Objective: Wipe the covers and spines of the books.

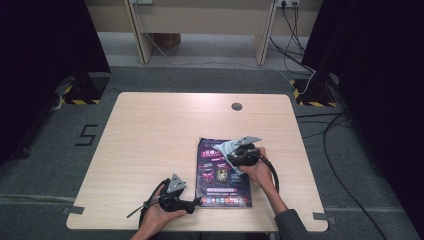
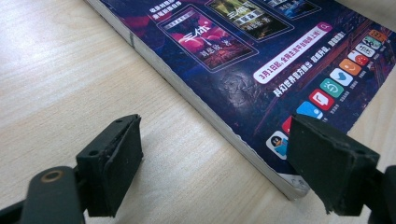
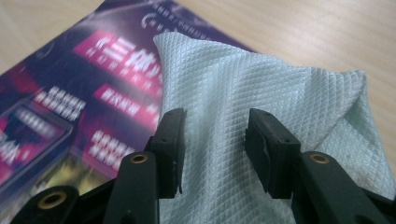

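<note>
A dark purple magazine [image 1: 220, 185] [image 2: 243, 60] [image 3: 70, 93] lies flat on the wooden table [image 1: 150, 130]. A pale blue-green cloth [image 1: 225, 148] [image 3: 252, 74] with a diamond weave rests on the magazine's upper right part. My right gripper [image 1: 231, 154] [image 3: 215, 126] is shut on a bunched fold of this cloth and holds it down on the cover. My left gripper [image 1: 198, 201] [image 2: 217, 135] stands open at the magazine's near left corner. One of its jaws is over the cover, the other over bare table, and nothing is pinched between them.
A round cable hole [image 1: 237, 106] sits near the table's far edge. Cables [image 1: 330, 135] run across the floor to the right. A wooden desk frame [image 1: 200, 25] stands behind the table, with dark curtains on both sides.
</note>
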Demonstrator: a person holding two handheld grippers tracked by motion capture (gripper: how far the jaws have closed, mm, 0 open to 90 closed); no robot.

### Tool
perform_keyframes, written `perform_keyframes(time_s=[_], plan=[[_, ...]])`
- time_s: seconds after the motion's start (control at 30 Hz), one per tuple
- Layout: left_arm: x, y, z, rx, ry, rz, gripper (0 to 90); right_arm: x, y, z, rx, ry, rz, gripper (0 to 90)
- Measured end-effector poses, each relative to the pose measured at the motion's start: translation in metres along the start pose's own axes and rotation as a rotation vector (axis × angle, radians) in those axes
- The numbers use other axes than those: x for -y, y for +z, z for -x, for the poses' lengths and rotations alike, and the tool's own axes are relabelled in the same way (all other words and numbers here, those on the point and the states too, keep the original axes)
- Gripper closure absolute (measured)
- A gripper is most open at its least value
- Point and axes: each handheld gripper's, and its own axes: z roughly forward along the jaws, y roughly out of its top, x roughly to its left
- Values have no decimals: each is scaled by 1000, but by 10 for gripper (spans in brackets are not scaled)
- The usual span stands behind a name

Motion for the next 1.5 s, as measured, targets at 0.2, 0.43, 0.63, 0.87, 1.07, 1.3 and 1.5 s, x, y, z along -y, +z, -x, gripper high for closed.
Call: perform_keyframes(time_s=[0.2, 0.43, 0.63, 0.87, 1.07, 1.3, 1.5], plan=[[0, 0, 0, 2, -2, 3, 174, 13, -13, -11, -19, -30, -7, 577], [0, 0, 0, 4, -1, 3, 174, 15, -18, -35, -86, -84, -31, 569], [0, 0, 0, 4, -1, 3, 174, 17, -19, -56, -156, -146, -34, 556], [0, 0, -1, 6, 2, 4, 173, 19, -21, -67, -180, -180, -30, 552], [1, 0, -1, 5, 0, 8, 173, 20, -21, -66, -184, -176, -26, 549], [1, 0, 0, 5, -5, 9, 174, 21, -25, -55, -157, -145, -50, 548], [1, 0, -1, 8, -4, 8, 174, 23, -28, -38, -138, -122, -49, 613]])
